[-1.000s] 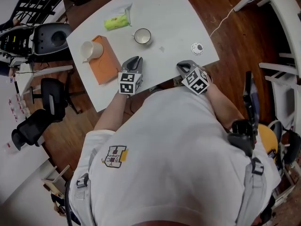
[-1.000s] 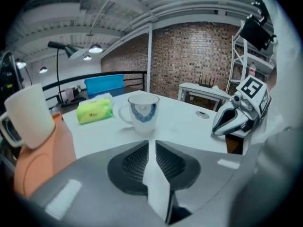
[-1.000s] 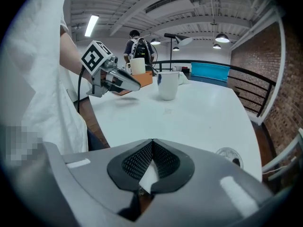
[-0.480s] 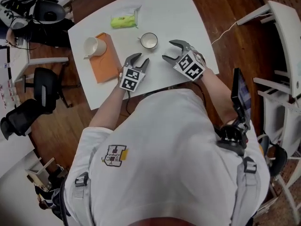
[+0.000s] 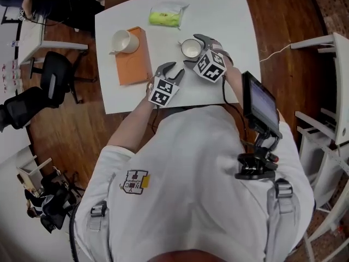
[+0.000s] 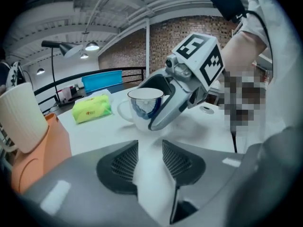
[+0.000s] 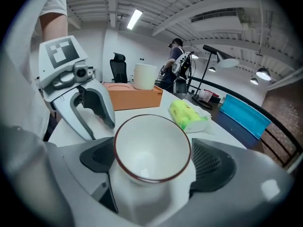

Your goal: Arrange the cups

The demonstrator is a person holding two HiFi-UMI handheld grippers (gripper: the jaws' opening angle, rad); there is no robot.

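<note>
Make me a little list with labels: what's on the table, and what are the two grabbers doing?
Table: white table
Cups: dark-rimmed cup near the person; ribbed white cup toward the left
Under the ribbed white cup: orange box
Also there: green packet at the far edge
Right gripper: jaws opening, one on each side of the dark-rimmed cup
Left gripper: jaws a little apart, nothing between them
Cups together: no, they stand apart

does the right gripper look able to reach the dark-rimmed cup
Likely yes: the dark-rimmed cup sits between the opening jaws of the right gripper, with nothing in the way.
</note>
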